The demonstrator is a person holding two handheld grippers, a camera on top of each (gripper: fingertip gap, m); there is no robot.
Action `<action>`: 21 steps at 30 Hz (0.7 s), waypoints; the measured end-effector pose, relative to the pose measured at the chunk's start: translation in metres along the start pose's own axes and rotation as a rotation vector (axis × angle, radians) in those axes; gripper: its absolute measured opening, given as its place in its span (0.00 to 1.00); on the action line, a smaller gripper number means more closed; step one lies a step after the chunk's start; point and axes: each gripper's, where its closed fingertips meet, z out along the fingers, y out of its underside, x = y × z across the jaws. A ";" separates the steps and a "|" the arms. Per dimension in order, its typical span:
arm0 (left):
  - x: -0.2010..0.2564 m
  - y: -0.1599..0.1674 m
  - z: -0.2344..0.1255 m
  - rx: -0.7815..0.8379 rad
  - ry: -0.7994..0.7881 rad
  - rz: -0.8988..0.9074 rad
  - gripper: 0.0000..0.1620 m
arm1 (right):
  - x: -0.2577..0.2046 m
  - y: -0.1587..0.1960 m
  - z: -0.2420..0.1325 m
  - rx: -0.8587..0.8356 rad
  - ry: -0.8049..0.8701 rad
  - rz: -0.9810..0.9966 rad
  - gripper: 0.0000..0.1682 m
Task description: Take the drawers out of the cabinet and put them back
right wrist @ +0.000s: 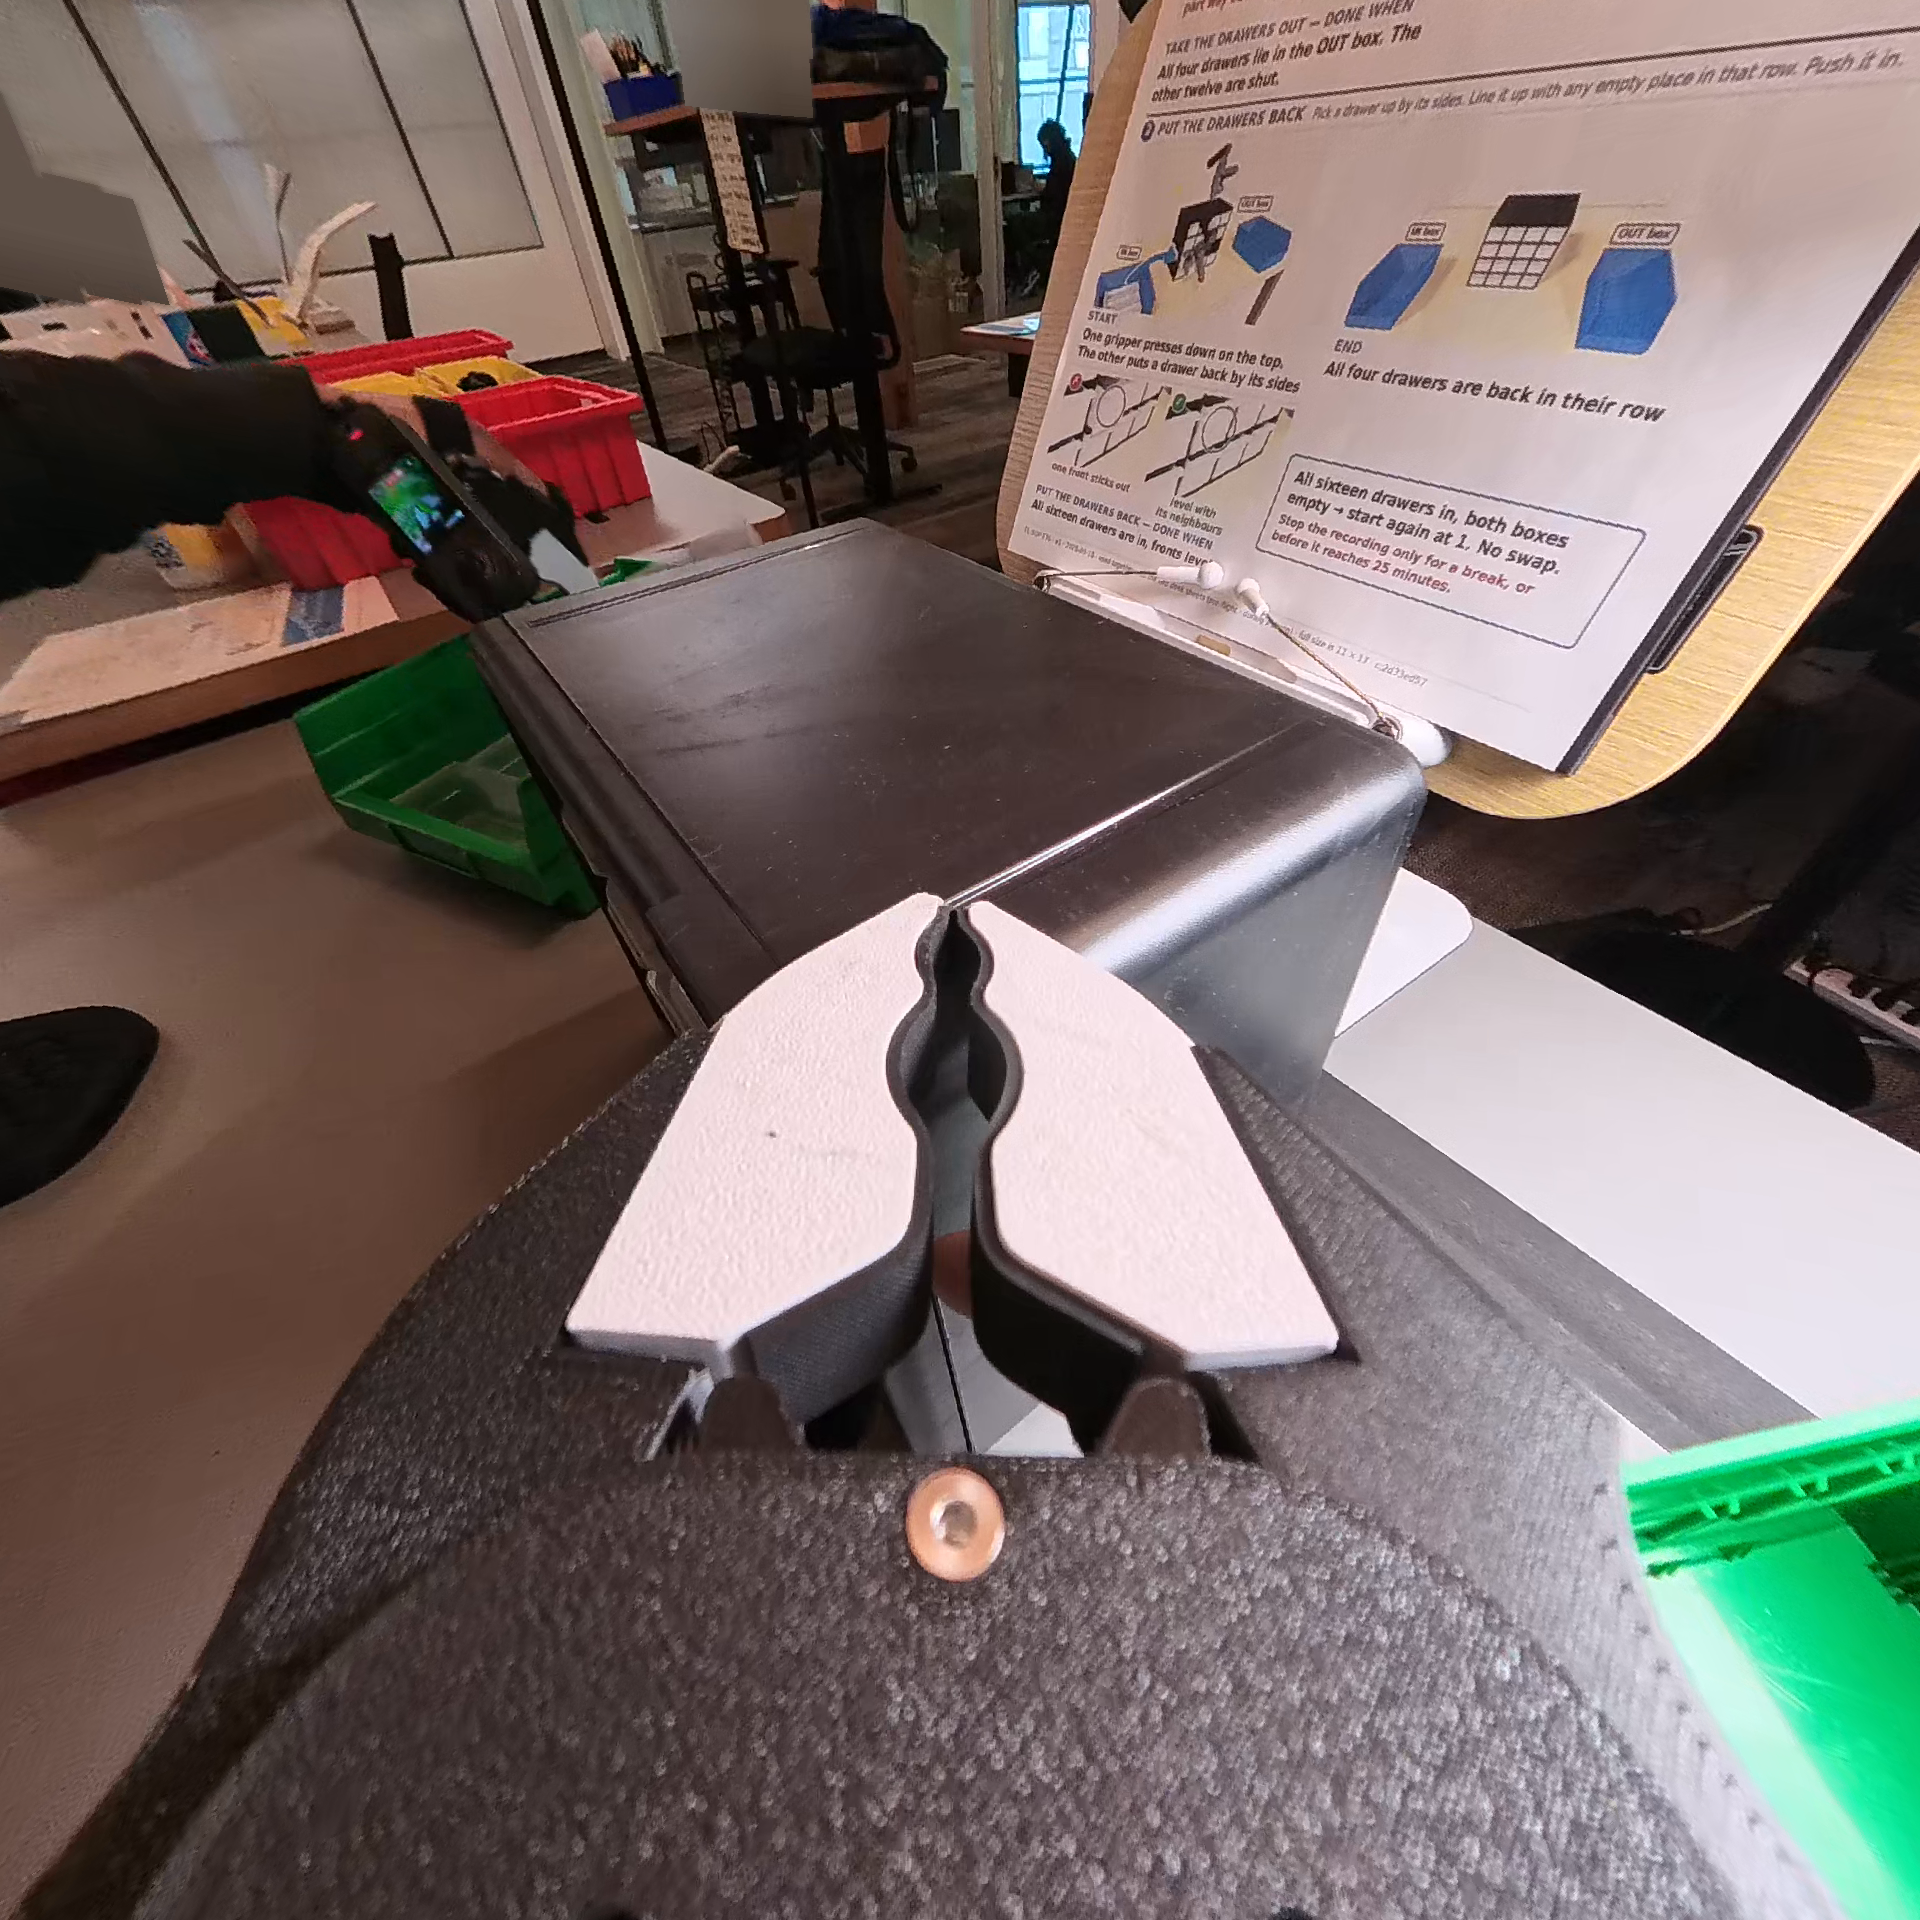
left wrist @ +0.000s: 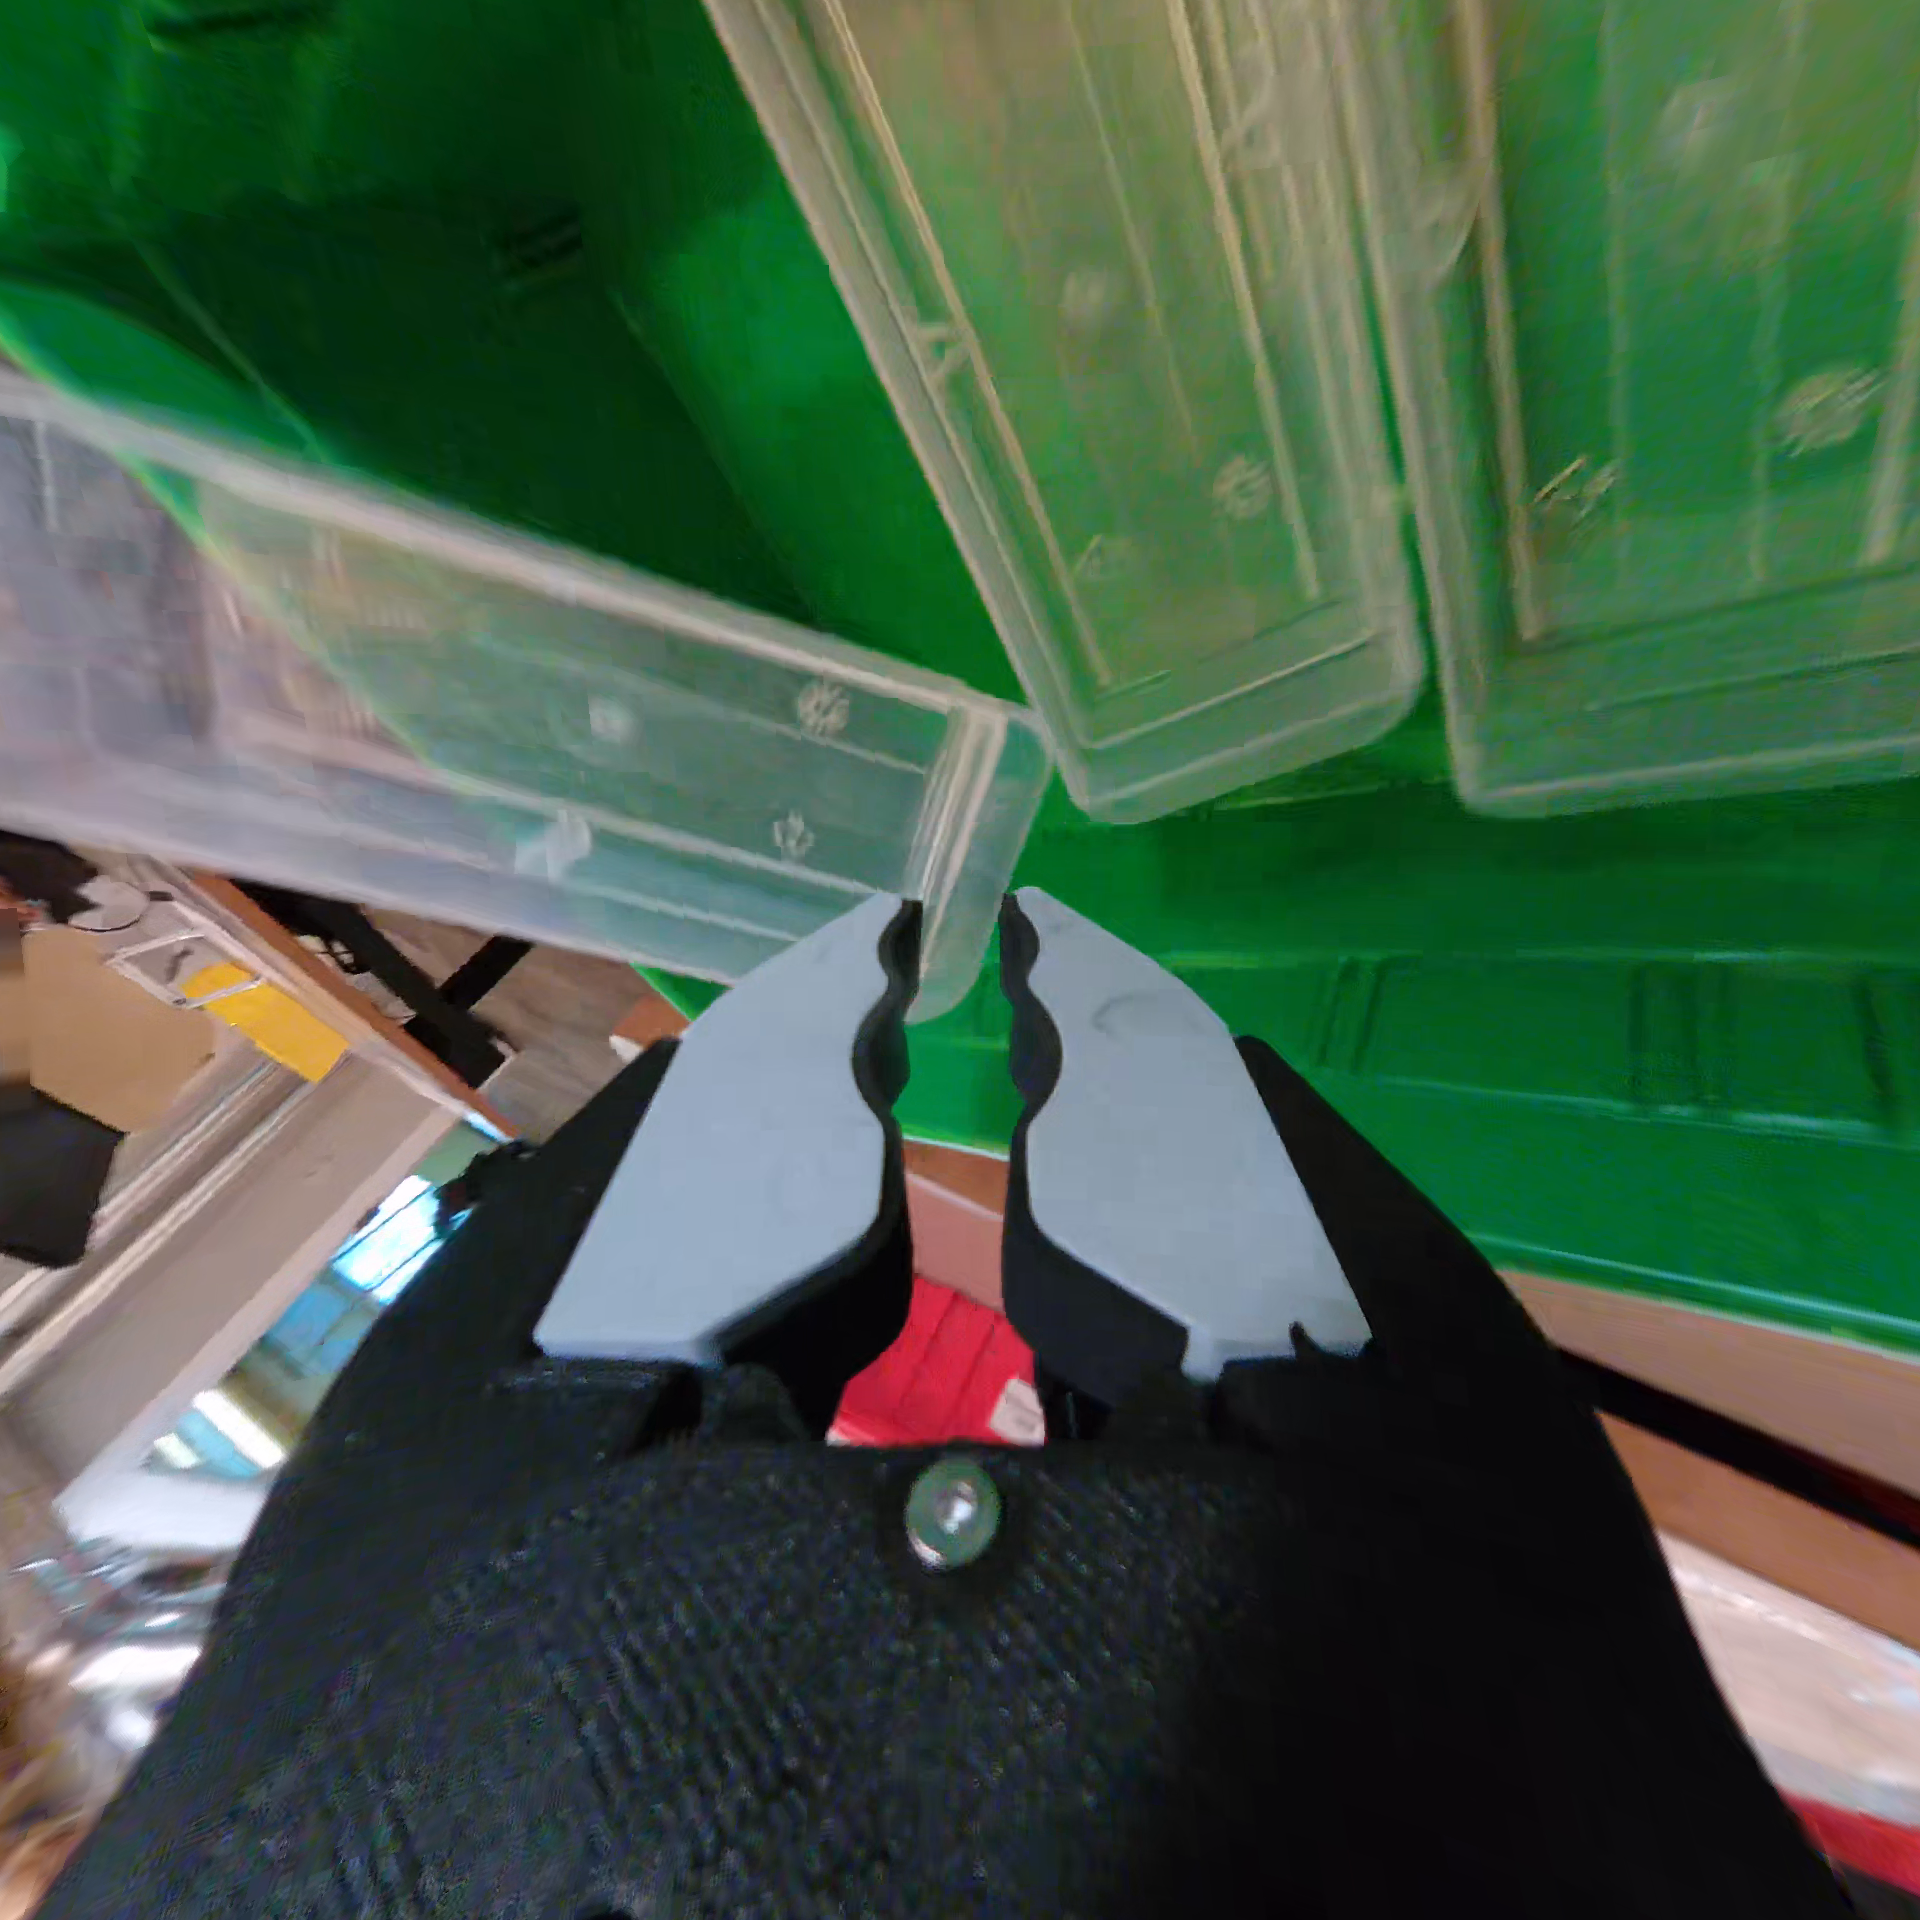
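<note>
Tongs in the left wrist view: the left gripper (left wrist: 961,920) pinches the end wall of a clear plastic drawer (left wrist: 582,717), its fingertips (left wrist: 1023,920) either side of the thin wall. That drawer slants away to the left, over a green bin (left wrist: 1558,1039). Two more clear drawers (left wrist: 1195,416) lie in the bin beyond, cut off by the top edge; motion blur smears their moulded marks.

The right gripper (right wrist: 956,920) is pressed together with nothing between its tips, which sit at the near edge of the black cabinet's top (right wrist: 883,707); whether they touch it is unclear. The cabinet's front is hidden from this view. Left of it sits the green bin (right wrist: 416,748), partly covered by the cabinet. Behind stands a printed instruction sheet (right wrist: 1455,364) with diagrams on a wooden board; farther left, red bins (right wrist: 561,436) on another table.
</note>
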 end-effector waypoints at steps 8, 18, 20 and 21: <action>0.010 -0.015 -0.028 0.103 0.016 -0.123 0.08 | 0.000 0.000 0.000 0.022 -0.009 0.019 0.00; 0.032 -0.083 -0.136 0.469 0.107 -0.313 0.08 | 0.000 0.000 0.000 0.031 -0.021 0.024 0.00; 0.047 -0.108 -0.173 0.568 0.157 -0.285 0.08 | 0.000 0.000 0.000 0.030 -0.022 0.025 0.00; 0.056 -0.120 -0.192 0.613 0.190 -0.264 0.08 | 0.000 0.000 0.000 0.031 -0.022 0.025 0.00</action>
